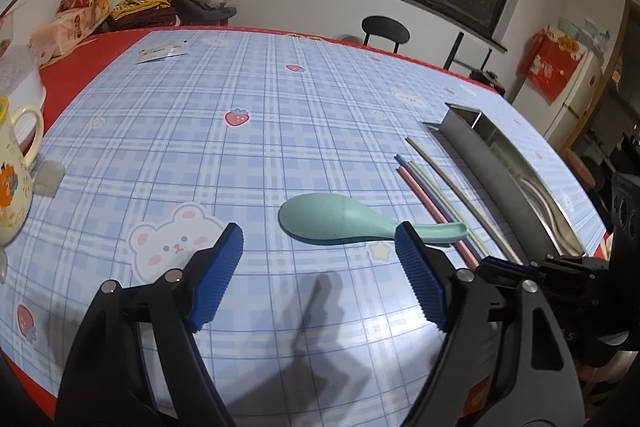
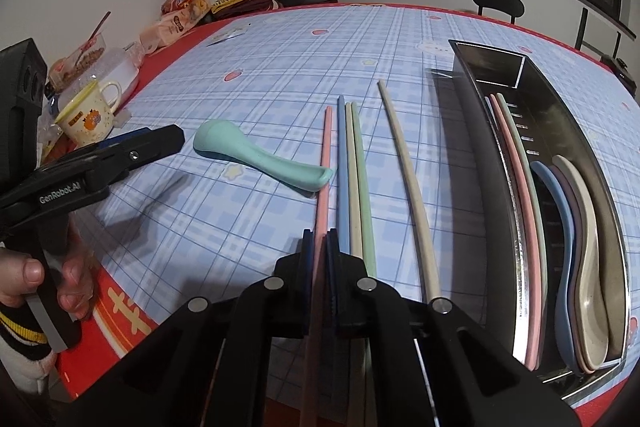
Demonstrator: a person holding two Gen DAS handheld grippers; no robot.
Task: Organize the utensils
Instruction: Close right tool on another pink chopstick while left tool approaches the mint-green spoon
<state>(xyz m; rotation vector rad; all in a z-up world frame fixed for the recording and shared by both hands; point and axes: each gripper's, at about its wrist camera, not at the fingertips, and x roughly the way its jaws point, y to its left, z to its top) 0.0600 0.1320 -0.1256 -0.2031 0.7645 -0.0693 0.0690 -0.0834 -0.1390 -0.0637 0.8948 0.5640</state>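
Jaws: right gripper [image 2: 320,247] clamped on pink chopstick [image 2: 325,155]; left gripper [image 1: 320,259] spread wide before green spoon [image 1: 340,219]; metal tray [image 2: 560,115] beside.

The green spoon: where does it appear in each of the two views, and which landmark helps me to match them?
Left wrist view: the green spoon lies at lower centre, just beyond the open fingers.
Right wrist view: the green spoon lies left of centre, its handle end at the pink chopstick.
Shared landmark: the steel tray, to the right of the chopsticks.
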